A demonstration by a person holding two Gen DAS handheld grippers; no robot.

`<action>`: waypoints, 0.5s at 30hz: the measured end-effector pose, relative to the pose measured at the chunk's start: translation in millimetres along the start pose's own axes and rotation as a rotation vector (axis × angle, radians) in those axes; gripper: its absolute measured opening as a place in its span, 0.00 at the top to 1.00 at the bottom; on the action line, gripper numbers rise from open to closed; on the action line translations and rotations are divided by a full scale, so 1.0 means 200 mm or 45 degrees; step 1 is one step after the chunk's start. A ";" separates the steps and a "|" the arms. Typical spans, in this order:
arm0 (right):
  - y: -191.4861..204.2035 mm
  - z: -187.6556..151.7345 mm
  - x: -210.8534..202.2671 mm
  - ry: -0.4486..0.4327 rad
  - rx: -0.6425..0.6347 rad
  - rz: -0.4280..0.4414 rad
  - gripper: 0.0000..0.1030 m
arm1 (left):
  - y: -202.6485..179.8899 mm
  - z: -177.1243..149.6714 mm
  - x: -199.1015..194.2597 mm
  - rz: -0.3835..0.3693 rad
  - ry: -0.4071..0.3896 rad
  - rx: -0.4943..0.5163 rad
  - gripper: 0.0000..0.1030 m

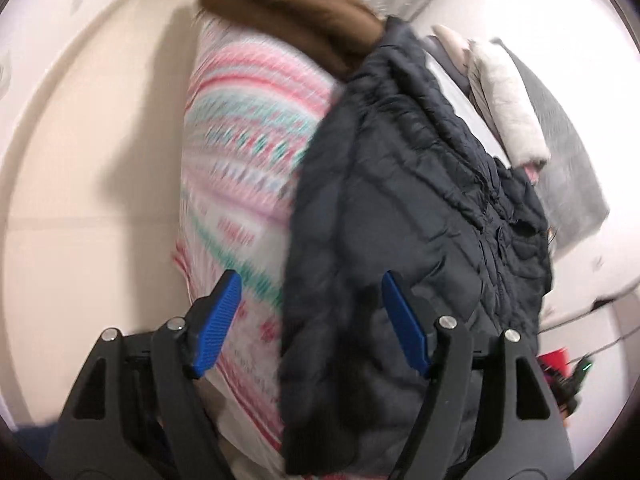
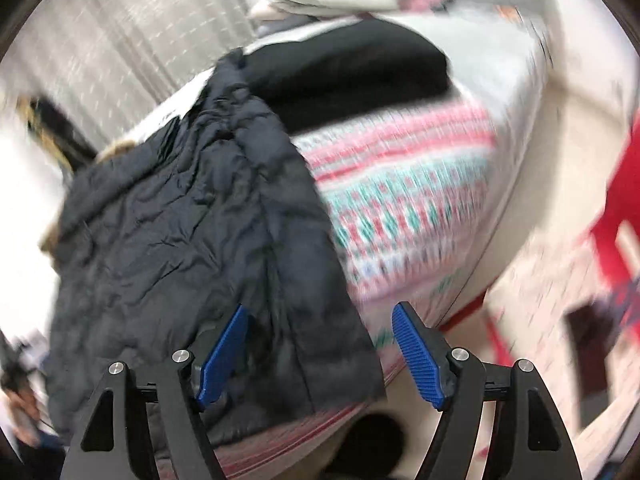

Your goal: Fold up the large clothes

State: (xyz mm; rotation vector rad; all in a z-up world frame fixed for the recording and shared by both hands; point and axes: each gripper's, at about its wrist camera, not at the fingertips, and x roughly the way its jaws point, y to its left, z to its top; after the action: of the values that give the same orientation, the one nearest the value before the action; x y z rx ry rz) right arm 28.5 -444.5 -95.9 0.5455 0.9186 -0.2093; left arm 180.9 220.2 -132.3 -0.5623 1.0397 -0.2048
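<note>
My left tongs (image 1: 312,320) and right tongs (image 2: 320,354) both stand wide apart, gripping nothing. The dark quilted puffer jacket (image 1: 420,216) lies spread below them on the bed, over a pink-and-green patterned blanket (image 1: 248,128), its brown fur trim (image 1: 288,8) at the far end.

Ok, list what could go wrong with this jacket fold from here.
1. Both the left gripper and right gripper are open, so the dark puffer jacket is unheld and may spring open.
2. Its edge overhangs the patterned blanket and could slide off.
</note>
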 end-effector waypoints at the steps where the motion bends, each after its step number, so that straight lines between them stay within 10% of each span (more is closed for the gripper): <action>1: -0.05 -0.02 0.00 0.016 0.064 0.032 0.26 | 0.03 -0.02 0.00 -0.019 0.009 -0.039 0.29; 15: -0.28 -0.13 0.14 0.162 0.549 0.322 0.28 | 0.14 -0.21 0.02 -0.310 0.055 -0.260 0.27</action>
State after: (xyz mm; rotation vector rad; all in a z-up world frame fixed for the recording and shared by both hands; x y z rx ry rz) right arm 4.7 -476.2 -151.6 1.0772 0.9210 -0.1441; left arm 143.3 227.1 -166.2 -0.8738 1.0392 -0.3281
